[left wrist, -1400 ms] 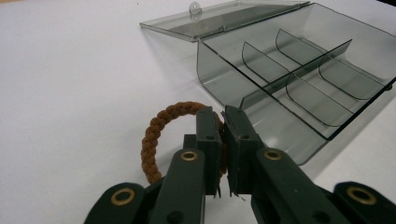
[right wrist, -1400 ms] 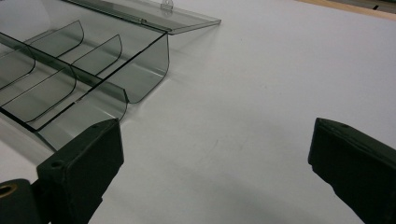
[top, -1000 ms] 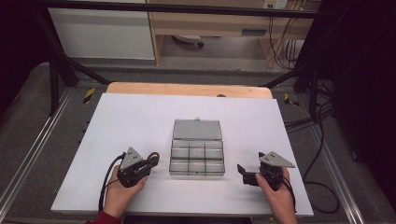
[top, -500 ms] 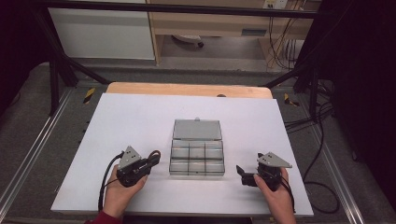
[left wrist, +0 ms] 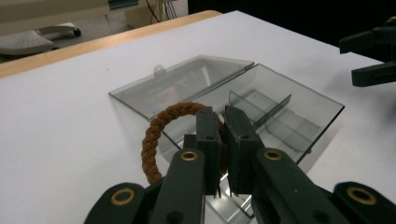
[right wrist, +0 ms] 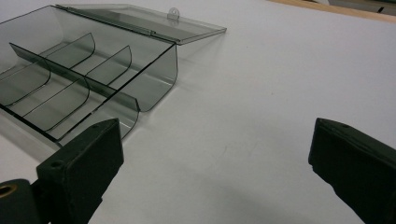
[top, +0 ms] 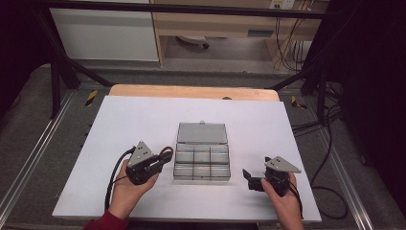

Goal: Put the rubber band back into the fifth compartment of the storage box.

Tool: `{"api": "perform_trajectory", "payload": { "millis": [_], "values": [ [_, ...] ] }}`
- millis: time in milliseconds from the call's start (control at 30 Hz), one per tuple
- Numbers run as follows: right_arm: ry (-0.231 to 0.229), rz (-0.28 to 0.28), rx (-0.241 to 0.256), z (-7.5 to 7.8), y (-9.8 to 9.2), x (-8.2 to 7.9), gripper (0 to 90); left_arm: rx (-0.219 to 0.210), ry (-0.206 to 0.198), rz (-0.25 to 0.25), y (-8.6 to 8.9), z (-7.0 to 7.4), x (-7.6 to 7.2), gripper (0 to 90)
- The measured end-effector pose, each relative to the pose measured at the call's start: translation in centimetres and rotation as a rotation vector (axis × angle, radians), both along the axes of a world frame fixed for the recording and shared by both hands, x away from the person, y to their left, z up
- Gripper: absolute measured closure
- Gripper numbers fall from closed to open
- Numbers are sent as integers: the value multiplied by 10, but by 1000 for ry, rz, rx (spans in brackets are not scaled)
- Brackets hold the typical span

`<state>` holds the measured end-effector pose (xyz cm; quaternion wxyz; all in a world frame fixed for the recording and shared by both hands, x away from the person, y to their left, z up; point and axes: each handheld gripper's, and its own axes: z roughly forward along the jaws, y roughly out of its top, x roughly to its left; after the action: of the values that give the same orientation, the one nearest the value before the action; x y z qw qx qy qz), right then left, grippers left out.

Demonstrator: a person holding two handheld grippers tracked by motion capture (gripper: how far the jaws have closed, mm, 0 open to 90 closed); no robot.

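1. My left gripper [top: 165,155] is squeezed tight on a brown rope ring [left wrist: 161,135]. In the left gripper view my two black jaws pinch one side of the ring, and the rest of the loop sticks out to the side and up.

2. The ring is up off the white table [top: 129,120]. It hangs at the left edge of the clear box [top: 201,163], just beside the near left corner. In the high view the ring [top: 166,152] is a small brown loop at the tip of my gripper.

3. The clear box sits in the middle of the table. Its lid [top: 202,133] is flipped open and lies flat behind it. Inside are little walls that cut the box into small rooms, in two rows. I cannot see anything in the rooms.

4. My right gripper [top: 250,179] is let go and wide open. In the right gripper view its two jaws stand far apart with bare table between them. It holds nothing.

5. My right gripper is low over the table, near the right front corner of the box [right wrist: 88,88] but not touching it.
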<state>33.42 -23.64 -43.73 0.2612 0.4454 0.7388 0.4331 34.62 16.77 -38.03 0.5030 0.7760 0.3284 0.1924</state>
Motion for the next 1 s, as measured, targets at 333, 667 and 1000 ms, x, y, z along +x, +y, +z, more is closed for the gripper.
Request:
{"api": "perform_trajectory", "payload": {
  "millis": [333,667,1000],
  "values": [
    [0,10,-8,-1,1,1,34,13,-11,-44,-21,15,4,851],
    [0,17,-21,-1,3,1,34,-1,18,-70,-41,10,9,851],
    [5,21,-25,-2,4,2,34,28,36,-121,-66,1,10,851]
  ]
}}
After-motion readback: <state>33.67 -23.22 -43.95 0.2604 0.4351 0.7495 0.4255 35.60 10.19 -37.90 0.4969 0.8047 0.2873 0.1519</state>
